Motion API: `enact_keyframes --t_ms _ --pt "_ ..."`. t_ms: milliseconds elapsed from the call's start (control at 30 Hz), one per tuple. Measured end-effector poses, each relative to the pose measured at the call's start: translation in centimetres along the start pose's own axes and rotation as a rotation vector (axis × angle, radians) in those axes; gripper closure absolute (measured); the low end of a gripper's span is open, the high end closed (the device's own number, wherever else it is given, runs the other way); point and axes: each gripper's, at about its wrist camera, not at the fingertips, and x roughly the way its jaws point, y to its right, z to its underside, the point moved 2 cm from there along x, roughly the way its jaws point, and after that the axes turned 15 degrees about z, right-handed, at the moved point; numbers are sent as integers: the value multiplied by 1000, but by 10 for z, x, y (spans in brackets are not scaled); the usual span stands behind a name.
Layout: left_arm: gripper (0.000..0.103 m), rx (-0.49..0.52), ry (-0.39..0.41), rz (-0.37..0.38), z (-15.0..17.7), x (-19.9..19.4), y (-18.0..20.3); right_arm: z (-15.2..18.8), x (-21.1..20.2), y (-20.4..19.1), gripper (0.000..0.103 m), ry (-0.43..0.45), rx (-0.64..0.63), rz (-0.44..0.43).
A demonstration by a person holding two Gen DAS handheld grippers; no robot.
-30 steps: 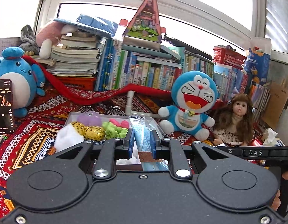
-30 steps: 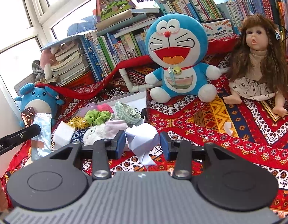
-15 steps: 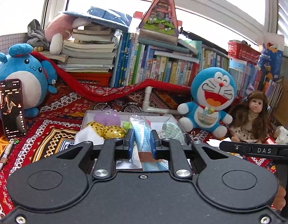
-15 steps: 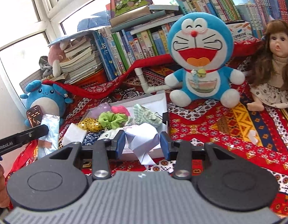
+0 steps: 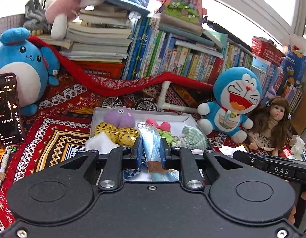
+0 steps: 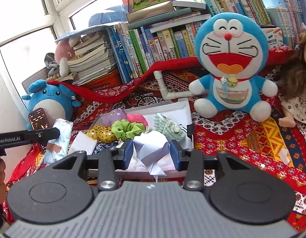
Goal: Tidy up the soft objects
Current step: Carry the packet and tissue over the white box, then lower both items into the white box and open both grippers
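Observation:
My left gripper (image 5: 151,148) is shut on a pack of light blue face masks (image 5: 151,146) in clear wrap, held upright over the near edge of a white box (image 5: 153,116). The same pack (image 6: 58,138) shows at the left of the right wrist view. My right gripper (image 6: 151,151) is shut on a crumpled white paper piece (image 6: 152,148), just in front of the box (image 6: 172,109). Inside the box lie a purple plush (image 5: 119,116), a gold sequin scrunchie (image 5: 117,133), a green scrunchie (image 6: 127,128), a pink piece (image 5: 162,126) and a green checked cloth (image 5: 192,137).
A blue cat plush (image 5: 234,107) and a doll (image 5: 272,123) sit right of the box. A round blue plush (image 5: 20,67) and a phone (image 5: 7,107) stand at the left. Books (image 5: 172,59) line the back. A patterned red cloth (image 6: 252,138) covers the surface.
Both grippers have moved closer to the box while keeping their loads. The box has shifted toward the middle of both views, and the cat plush and doll have slid right.

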Motion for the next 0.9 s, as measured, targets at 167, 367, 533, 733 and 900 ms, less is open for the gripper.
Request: enact_keyframes --t_ms 167,367,533,733,900 --pt "86 -55 -45 24 -13 11 -19 -6 15 -10 57 -15 6 -7" --pt "86 -50 -82 56 -39 33 -26 -27 35 -25 57 -15 13 -19" --pt "86 7 -133 23 -49 63 -24 -40 54 -39 57 -20 24 -48" --pt "86 41 -198 -2 -43 94 -31 -35 78 -53 57 -49 28 -61" --pt "86 35 -223 -4 -39 108 -40 -25 96 -60 57 -80 14 -40"
